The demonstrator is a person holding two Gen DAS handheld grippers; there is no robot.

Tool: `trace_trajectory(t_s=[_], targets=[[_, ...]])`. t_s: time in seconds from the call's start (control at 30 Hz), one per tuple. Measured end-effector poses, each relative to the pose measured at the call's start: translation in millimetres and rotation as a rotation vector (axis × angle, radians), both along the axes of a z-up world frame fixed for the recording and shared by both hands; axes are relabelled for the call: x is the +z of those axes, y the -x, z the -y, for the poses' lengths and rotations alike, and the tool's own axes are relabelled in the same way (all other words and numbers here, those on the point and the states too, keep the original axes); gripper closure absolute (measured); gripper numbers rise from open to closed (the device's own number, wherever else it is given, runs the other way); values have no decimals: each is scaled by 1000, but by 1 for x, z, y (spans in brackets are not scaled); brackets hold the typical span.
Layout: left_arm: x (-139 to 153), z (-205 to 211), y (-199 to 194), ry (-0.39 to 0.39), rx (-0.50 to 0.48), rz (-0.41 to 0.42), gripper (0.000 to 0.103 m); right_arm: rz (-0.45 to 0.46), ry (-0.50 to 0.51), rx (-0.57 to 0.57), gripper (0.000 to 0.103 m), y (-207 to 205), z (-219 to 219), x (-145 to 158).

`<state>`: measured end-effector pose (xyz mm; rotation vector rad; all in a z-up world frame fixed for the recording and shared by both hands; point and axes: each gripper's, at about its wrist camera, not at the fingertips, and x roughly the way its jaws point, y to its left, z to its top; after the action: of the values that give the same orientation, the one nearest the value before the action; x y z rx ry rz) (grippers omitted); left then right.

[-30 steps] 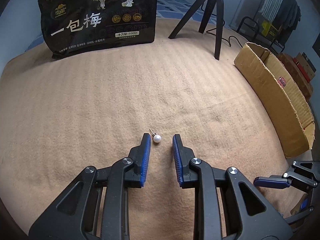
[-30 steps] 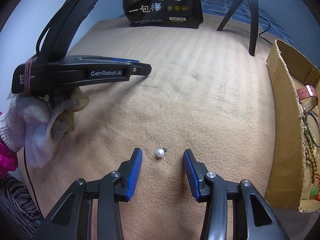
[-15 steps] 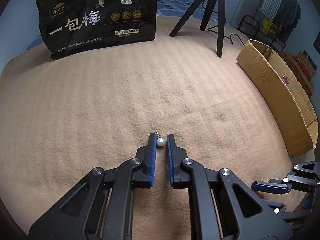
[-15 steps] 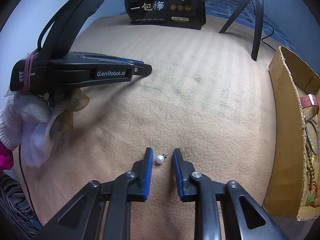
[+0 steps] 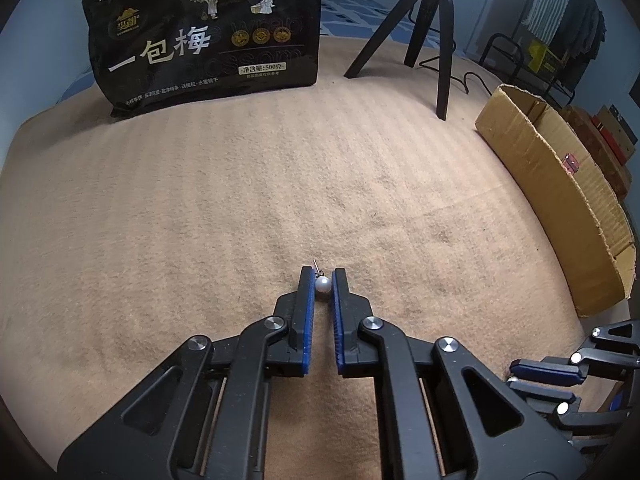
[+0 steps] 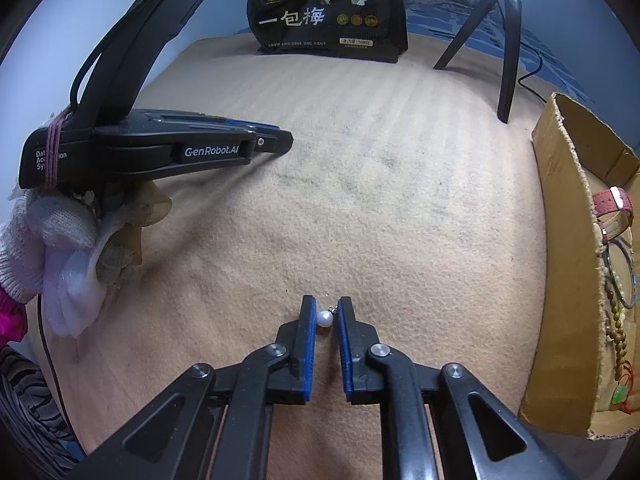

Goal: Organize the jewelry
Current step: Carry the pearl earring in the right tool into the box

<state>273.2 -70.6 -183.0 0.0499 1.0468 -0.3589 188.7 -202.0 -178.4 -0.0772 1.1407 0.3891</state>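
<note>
A white pearl earring (image 5: 323, 284) with a thin gold post sits pinched between the blue pads of my left gripper (image 5: 323, 279), low over the tan blanket. A second pearl earring (image 6: 325, 319) sits pinched between the blue pads of my right gripper (image 6: 325, 312), also low over the blanket. The left gripper also shows from the side in the right wrist view (image 6: 276, 142), held by a gloved hand. The right gripper's fingers (image 5: 544, 372) show at the lower right of the left wrist view.
A cardboard box (image 6: 568, 264) at the right holds a red-strap watch (image 6: 614, 204), a bead bracelet (image 6: 614, 320) and a bangle. It also shows in the left wrist view (image 5: 560, 200). A black snack bag (image 5: 208, 36) and a tripod (image 5: 432, 28) stand at the back.
Both grippers have closed from wide open onto their pearl earrings. Both have moved slightly forward.
</note>
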Motion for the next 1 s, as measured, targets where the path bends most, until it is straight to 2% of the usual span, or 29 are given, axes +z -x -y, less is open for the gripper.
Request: trace_trajectory(t_s=[0.57, 1.0], targets=[[40, -6, 19, 34, 25, 68, 97, 94, -41, -81, 94, 4, 27, 42], [86, 29, 48, 71, -31, 159, 97, 176, -50, -144, 94, 16, 55, 83]])
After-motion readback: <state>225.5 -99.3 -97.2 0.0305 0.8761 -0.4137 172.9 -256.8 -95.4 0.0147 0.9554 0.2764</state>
